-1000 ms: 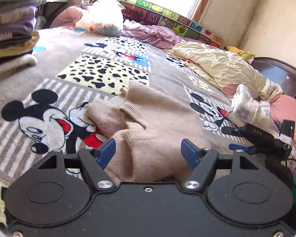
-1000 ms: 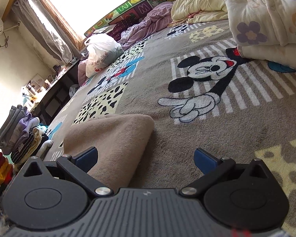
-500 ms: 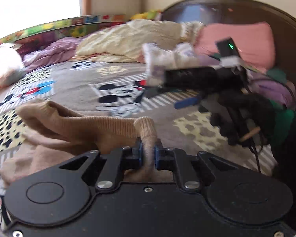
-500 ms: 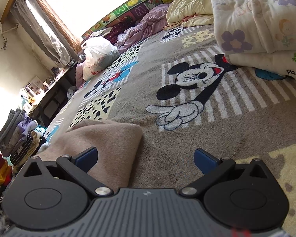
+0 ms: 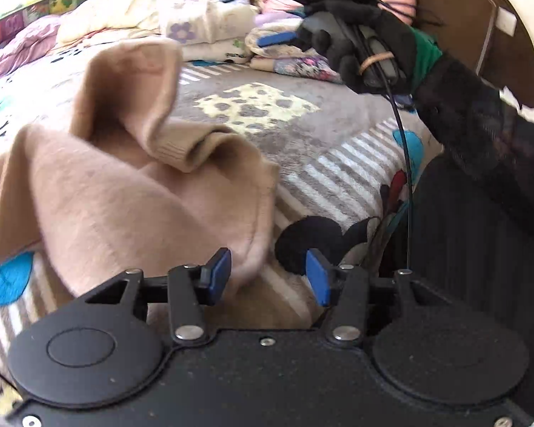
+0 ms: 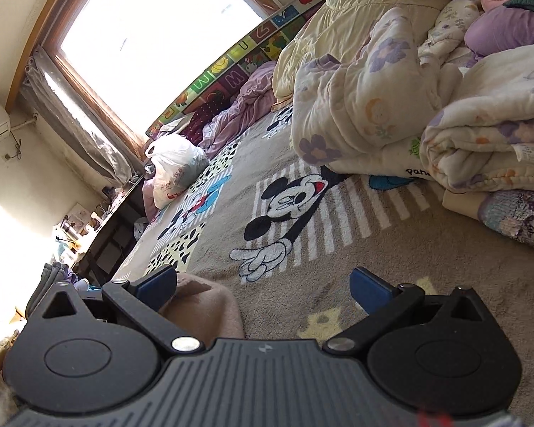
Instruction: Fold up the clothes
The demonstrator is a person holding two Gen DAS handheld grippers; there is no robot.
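sweater: beige sweater (image 5: pixel 124 185) sits rumpled on the cartoon blanket (image 5: pixel 338 174), one sleeve flopped over, so barely half folded
left gripper: left gripper (image 5: pixel 268 275) jaws just opening, hem edge loose between them, nothing pinched
right gripper: right gripper (image 6: pixel 263 284) wide apart and empty, up off the bed
left to do: flatten it, fold the rest

one beige sweater (image 5: pixel 124 185), two grippers (image 5: pixel 268 272) (image 6: pixel 263 284)

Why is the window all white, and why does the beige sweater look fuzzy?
Right wrist view: sunlight overexposes the window, and the fisheye lens bends its frame. Left wrist view: the beige sweater is smeared by motion blur, mostly its raised fold.
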